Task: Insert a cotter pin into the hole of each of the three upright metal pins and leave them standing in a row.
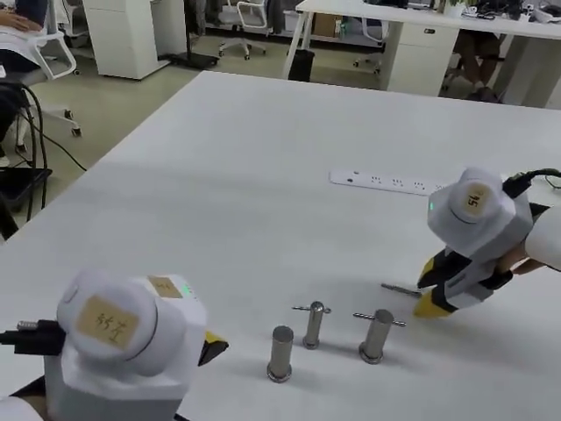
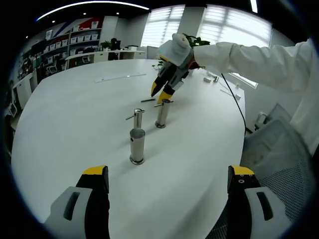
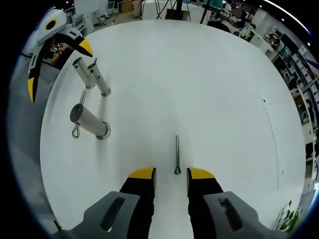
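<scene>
White tabletop [image 1: 219, 175] stretched across a busy office, and three metal pins [image 2: 161, 113] stood upright on it in a row. At one end of the row the bare pin [image 1: 280, 353] carried nothing. The middle pin [image 1: 314, 324] and the end pin [image 1: 377, 336] each had a cotter pin [image 1: 361, 316] through the top. Just past that end of the row a loose cotter pin [image 3: 177, 152] lay flat, its loop right ahead of the right gripper [image 3: 171, 174], whose jaws stood narrowly apart and empty. Off the row's bare end, the left gripper [image 2: 168, 172] hung wide open, holding nothing.
</scene>
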Demonstrator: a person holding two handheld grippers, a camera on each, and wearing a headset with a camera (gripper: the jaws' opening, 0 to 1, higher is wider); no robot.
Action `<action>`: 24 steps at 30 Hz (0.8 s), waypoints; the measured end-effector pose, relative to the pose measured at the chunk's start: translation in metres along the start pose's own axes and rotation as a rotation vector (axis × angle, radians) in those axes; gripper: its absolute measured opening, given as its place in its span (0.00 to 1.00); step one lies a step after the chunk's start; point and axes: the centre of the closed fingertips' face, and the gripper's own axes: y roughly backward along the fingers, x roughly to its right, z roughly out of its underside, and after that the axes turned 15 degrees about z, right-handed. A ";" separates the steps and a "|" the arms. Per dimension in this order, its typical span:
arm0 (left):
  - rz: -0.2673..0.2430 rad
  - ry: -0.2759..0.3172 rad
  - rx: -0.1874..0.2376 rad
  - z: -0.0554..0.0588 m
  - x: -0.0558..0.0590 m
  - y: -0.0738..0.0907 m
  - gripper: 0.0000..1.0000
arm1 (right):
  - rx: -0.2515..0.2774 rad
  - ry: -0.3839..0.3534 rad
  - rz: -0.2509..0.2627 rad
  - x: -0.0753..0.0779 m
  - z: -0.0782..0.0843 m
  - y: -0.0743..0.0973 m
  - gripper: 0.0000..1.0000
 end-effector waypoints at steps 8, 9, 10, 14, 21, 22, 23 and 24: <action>0.016 0.006 0.006 -0.001 0.003 -0.004 0.99 | -0.021 -0.021 -0.050 0.000 -0.001 0.000 0.20; 0.019 0.005 0.006 -0.002 0.004 -0.004 0.99 | -0.027 -0.020 -0.067 -0.002 -0.001 0.000 0.19; 0.021 0.003 0.007 -0.003 0.005 -0.005 0.99 | -0.030 -0.007 -0.090 -0.005 -0.002 0.000 0.16; 0.034 0.014 0.035 -0.008 0.007 -0.005 0.98 | -0.061 -0.002 -0.112 -0.006 -0.005 -0.001 0.13; 0.027 0.014 0.046 -0.013 0.005 -0.002 0.96 | -0.111 0.030 -0.120 -0.003 -0.004 -0.004 0.12; 0.024 0.013 0.046 -0.013 0.003 -0.002 0.96 | -0.120 0.027 -0.119 -0.002 -0.004 -0.005 0.12; 0.023 0.014 0.047 -0.014 0.003 -0.001 0.96 | -0.122 0.031 -0.119 -0.001 -0.004 -0.006 0.11; 0.021 0.017 0.048 -0.014 0.002 -0.001 0.96 | -0.125 0.042 -0.121 0.000 -0.004 -0.006 0.11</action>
